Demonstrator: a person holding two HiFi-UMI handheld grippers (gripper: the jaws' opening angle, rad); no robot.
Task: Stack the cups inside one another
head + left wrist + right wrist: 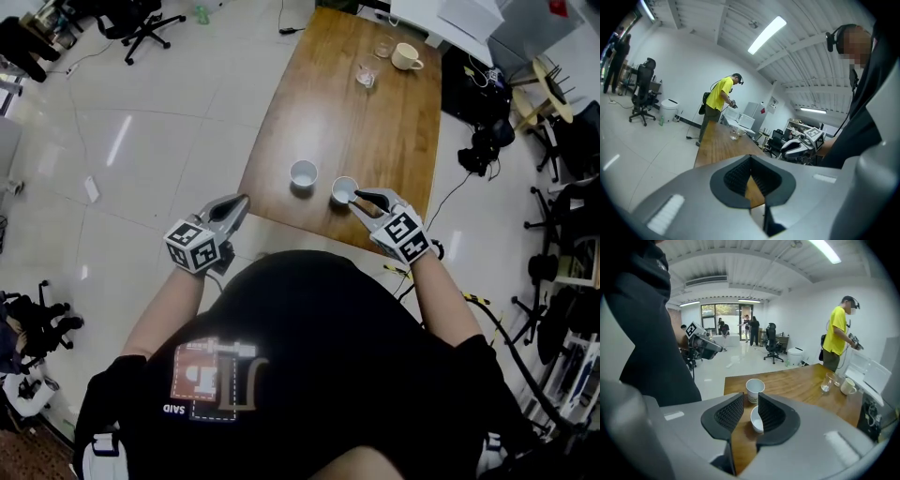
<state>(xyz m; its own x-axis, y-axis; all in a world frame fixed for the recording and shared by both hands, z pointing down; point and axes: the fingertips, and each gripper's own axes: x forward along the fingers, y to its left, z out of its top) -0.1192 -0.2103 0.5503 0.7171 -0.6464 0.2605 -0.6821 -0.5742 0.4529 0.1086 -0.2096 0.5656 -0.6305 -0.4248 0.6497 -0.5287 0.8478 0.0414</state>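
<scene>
Head view shows a long brown wooden table with two small white round cups standing upright near its close edge, side by side but not touching. I refer to them as the near white cup and the far white cup.

Right gripper: I hold it low over the table edge with its tips at the near white cup. In the right gripper view, my right gripper has its fingers released, with a clear gap between the ribbed black pads. The near white cup sits low in that gap, close against the right-hand pad and partly hidden by it. Bare wood shows between the cup and the left-hand pad (no clamping contact is visible). The far white cup stands just past the tips, mouth up.

Left gripper: I hold it at the table's near left corner, well apart from both cups. In the left gripper view, my left gripper has its fingertips clenched together, and nothing is held between them.

At the table's far end stand a clear drinking glass and a cream handled mug. A person in a yellow shirt stands beyond that end.
</scene>
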